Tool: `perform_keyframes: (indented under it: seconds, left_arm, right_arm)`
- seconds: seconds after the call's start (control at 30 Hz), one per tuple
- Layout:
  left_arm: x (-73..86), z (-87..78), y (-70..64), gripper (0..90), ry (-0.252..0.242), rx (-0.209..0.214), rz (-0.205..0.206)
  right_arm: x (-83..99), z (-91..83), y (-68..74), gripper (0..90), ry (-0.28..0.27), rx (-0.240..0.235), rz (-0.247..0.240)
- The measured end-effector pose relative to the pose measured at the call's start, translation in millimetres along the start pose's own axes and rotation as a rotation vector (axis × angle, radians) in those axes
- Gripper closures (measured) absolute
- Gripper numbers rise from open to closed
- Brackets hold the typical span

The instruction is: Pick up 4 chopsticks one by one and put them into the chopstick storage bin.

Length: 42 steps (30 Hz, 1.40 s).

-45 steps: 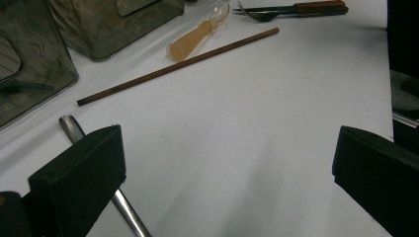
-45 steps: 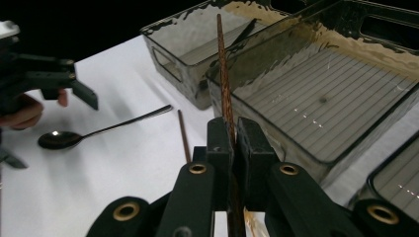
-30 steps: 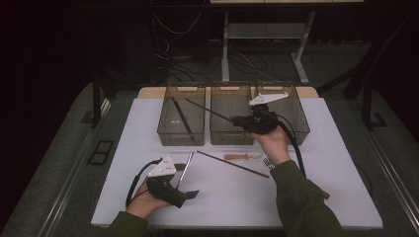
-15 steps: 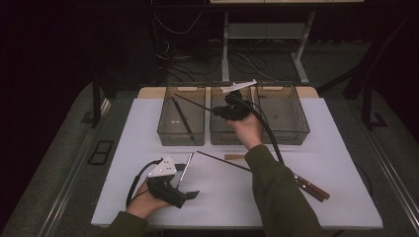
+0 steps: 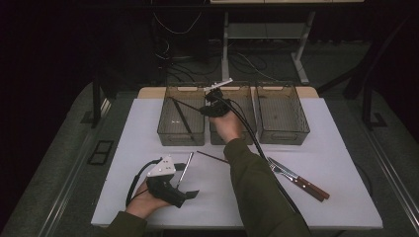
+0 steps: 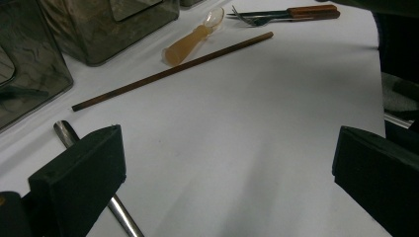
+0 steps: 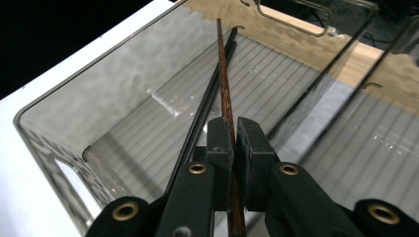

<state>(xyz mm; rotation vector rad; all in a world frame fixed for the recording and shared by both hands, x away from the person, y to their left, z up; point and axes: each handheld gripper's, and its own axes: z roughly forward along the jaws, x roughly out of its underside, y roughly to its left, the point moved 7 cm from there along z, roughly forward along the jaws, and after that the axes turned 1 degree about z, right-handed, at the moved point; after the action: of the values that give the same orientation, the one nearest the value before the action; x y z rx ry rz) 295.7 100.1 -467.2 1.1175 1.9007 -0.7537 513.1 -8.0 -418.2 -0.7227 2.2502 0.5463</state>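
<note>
Three clear smoky plastic bins (image 5: 282, 129) stand in a row at the back of the white desk (image 5: 341, 197). The right gripper (image 7: 233, 134), arm stretched forward over the left bin (image 5: 181, 129), has its fingers clamped on one brown wooden chopstick (image 7: 225, 74) above a black chopstick (image 7: 207, 101) inside. A second brown chopstick (image 6: 173, 70) lies on the desk. The left gripper (image 5: 190, 194) rests low near the desk's front, fingers spread wide around nothing.

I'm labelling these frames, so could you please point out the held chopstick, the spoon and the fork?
chopstick (image 7: 225, 79), right gripper view, mid-shaft.
spoon (image 6: 190, 40), left gripper view, handle.
fork (image 6: 257, 19), left gripper view, neck behind prongs.
</note>
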Motion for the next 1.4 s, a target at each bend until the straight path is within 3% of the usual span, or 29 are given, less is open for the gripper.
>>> perform_keyframes:
  seconds: [0.2, 0.3, 0.43, 0.5, 0.7, 0.8, 1.0, 1.17, 1.3, 1.4]
  left_arm:
    - [-0.2, -0.1, -0.1, 0.0, -0.007, 0.002, -0.008]
    - [-0.2, -0.2, -0.1, 0.0, -0.007, 0.002, -0.009]
    - [0.0, -0.2, 0.1, 0.0, -0.002, 0.002, -0.006]
    - [0.1, -0.1, 0.7, 0.0, -0.001, 0.001, -0.001]
    - [0.3, -0.3, 0.5, 0.0, -0.001, 0.002, -0.008]
    - [0.2, -0.3, 0.4, 0.0, -0.003, 0.002, -0.009]
    - [-0.1, 0.1, 0.3, 0.0, -0.007, 0.002, -0.011]
    - [0.2, -0.2, 0.4, 0.0, -0.001, -0.001, -0.008]
    - [0.4, 0.0, 0.6, 0.0, 0.0, -0.002, -0.006]
    - [0.5, 0.2, 0.5, 0.0, 0.0, -0.002, -0.009]
  right_arm:
    - [-1.8, 8.4, 5.3, 83.2, 0.005, 0.018, -0.03]
    - [-1.9, 9.9, 7.5, 69.7, -0.005, -0.005, -0.031]
    - [-1.9, 8.3, 8.3, 58.4, -0.01, -0.03, -0.032]
    - [-2.5, 6.1, 7.1, 49.9, -0.017, -0.011, -0.03]
    - [-6.1, -6.6, 9.6, 34.9, -0.079, -0.062, -0.037]
    - [-3.7, -15.3, 11.8, 31.1, -0.085, -0.097, -0.04]
    - [6.5, -32.0, 13.3, 27.1, -0.054, -0.104, -0.071]
    - [15.1, -47.0, 11.9, 20.3, -0.072, -0.143, -0.057]
    - [22.6, -57.4, 11.1, 13.2, -0.081, -0.092, -0.078]
    - [29.0, -64.7, 7.6, 13.3, -0.076, -0.059, -0.048]
